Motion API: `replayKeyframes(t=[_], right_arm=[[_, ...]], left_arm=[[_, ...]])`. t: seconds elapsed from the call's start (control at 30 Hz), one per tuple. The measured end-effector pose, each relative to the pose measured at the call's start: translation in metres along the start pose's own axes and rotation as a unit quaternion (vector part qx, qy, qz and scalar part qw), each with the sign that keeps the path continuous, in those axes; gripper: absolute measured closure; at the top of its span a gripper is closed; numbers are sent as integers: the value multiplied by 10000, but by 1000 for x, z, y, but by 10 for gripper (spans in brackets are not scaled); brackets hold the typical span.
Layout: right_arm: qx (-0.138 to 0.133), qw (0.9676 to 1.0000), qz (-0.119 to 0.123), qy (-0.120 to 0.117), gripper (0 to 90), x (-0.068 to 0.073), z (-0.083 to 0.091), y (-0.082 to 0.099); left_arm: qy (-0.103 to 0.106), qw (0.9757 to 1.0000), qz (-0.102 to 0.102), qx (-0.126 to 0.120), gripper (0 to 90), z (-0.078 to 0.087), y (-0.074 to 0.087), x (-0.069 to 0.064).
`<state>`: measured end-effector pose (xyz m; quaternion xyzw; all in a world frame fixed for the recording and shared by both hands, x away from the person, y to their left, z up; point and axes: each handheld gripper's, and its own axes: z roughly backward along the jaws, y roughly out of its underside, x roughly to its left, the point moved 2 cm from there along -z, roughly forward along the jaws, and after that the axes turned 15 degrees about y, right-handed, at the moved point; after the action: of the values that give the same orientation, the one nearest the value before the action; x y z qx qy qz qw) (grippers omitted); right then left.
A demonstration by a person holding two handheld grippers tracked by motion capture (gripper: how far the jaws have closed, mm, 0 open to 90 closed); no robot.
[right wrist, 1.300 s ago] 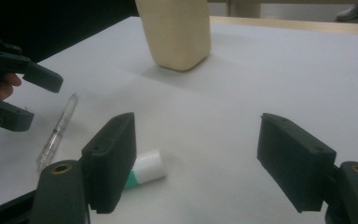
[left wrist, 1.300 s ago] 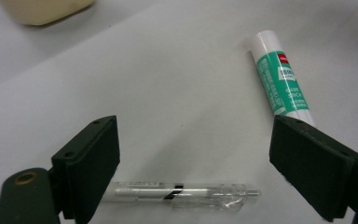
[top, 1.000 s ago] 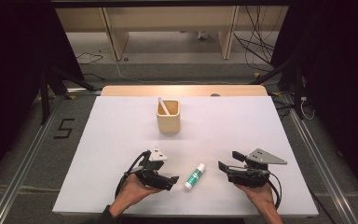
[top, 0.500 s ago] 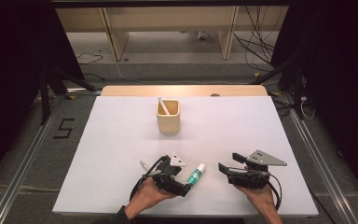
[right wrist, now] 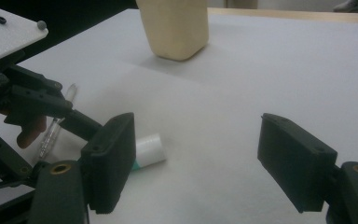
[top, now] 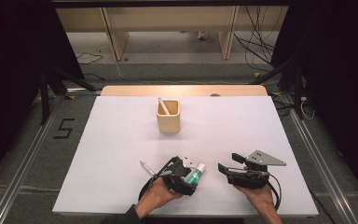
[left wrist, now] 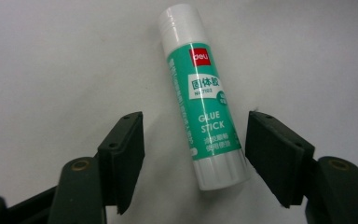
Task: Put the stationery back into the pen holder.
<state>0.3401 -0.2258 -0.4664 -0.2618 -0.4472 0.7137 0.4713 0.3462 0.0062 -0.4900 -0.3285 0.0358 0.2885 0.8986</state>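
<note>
The glue stick (left wrist: 204,100) lies flat on the white tabletop (top: 112,140) near the front edge, its white cap pointing away. The left tongs (top: 189,176) straddle it, and their jaws have just been closing, with gaps left on both sides and no pad touching it. To the right, the right tongs (top: 222,167) hover wide open and empty.

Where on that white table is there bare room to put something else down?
The white table is bare along its left side, left of the wooden cup, and on the right between the cup and the far right edge. It is crowded at the near edge: left claw around the glue stick, a pen, the right claw.
</note>
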Motion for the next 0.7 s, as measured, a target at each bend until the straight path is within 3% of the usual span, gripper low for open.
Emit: replayKeyframes(t=[0.23,0.7], right_arm=[[17,10000,10,1,285,1,-1,0],[11,10000,28,21,288,1,-1,0]], left_arm=[[-94,9999,-82,95,466,-7,-2,-3],[-88,9998,-99,145,620,-6,-2,-4]])
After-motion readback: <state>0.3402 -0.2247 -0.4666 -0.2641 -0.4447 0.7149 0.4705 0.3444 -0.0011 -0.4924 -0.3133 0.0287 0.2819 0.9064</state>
